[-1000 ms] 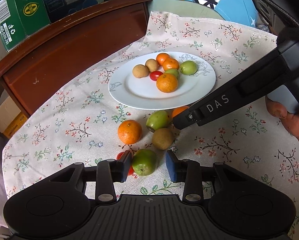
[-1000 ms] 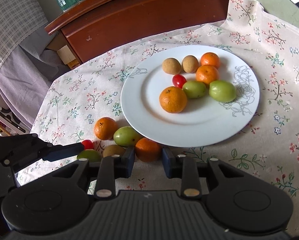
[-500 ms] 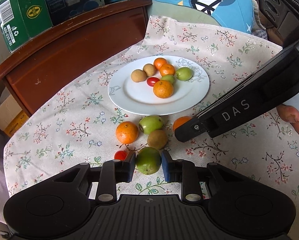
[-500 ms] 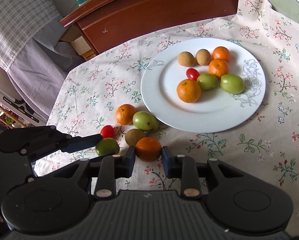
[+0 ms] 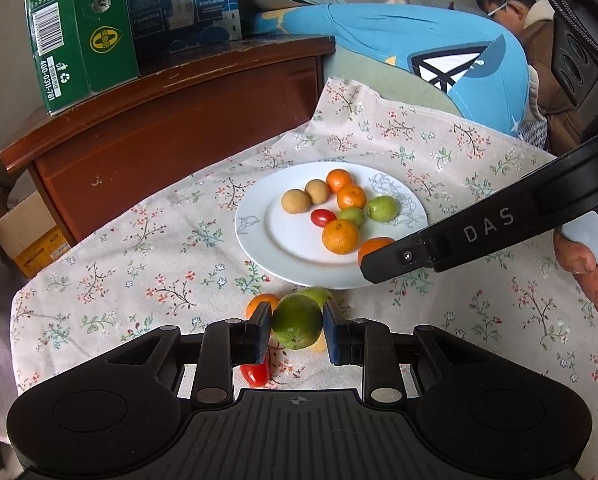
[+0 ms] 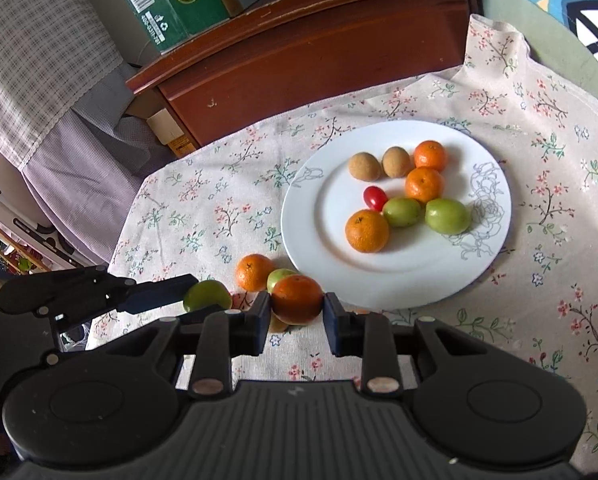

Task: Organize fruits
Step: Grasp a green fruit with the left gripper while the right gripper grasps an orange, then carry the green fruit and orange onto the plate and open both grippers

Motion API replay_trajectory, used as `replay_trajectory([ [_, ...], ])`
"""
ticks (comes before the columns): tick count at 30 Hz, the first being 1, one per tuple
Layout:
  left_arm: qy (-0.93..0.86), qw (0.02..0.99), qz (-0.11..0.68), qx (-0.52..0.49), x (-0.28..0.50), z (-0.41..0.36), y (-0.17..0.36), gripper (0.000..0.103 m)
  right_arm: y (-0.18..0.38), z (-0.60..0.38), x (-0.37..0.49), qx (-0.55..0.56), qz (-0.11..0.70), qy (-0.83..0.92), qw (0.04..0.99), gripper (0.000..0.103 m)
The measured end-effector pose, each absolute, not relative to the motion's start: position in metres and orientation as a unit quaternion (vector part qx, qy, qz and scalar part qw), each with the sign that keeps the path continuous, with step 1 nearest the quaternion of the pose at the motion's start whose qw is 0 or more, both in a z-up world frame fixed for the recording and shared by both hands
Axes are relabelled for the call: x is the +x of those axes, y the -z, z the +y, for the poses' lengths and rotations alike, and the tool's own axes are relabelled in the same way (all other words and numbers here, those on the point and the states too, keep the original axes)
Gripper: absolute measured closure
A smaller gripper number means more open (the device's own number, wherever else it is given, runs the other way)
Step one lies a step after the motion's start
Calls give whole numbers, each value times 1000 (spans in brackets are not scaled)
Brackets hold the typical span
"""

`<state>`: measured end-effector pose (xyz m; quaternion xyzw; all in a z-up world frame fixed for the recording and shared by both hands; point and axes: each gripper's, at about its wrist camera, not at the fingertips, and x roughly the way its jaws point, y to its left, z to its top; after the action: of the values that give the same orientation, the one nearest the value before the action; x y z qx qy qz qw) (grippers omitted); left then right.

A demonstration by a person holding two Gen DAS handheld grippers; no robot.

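Green and round, a fruit (image 5: 297, 322) sits squarely between the two fingers of the left claw (image 5: 297, 330), both pads pressed against its sides; in the right wrist view the same green fruit (image 6: 207, 295) shows at the tip of that claw's finger, above the floral cloth (image 6: 219, 208) that covers the bench. Under the left claw lie a red cherry tomato (image 5: 255, 374), an orange mandarin (image 5: 261, 304) just left of the held fruit, and another green fruit (image 5: 319, 294) just behind it, near the plate's front rim.

The right claw (image 6: 297, 312) pinches an orange mandarin (image 6: 297, 299) the same way, centred between its fingers with both pads touching. From the left wrist view this mandarin (image 5: 373, 246) peeks out behind the black finger marked DAS, over the front right edge of the white plate (image 5: 259, 236). Close to the right claw, on the cloth, rest an orange mandarin (image 6: 254, 272) and a green fruit (image 6: 277, 278), both beside the plate's rim (image 6: 295, 216).

On the plate lie two brown fruits, three mandarins, two green fruits and one cherry tomato, clustered toward its far half.
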<state>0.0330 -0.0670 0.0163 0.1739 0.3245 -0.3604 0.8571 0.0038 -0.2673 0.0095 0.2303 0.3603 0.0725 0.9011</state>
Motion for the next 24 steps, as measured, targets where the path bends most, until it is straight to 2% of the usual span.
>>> replay_trajectory([
  [11, 352, 875, 315, 104, 57, -79, -35, 78, -42, -312, 1, 255, 302, -34, 918, 75],
  [24, 340, 876, 337, 57, 87, -102, -18, 78, -29, -339, 18, 272, 302, 28, 913, 75],
])
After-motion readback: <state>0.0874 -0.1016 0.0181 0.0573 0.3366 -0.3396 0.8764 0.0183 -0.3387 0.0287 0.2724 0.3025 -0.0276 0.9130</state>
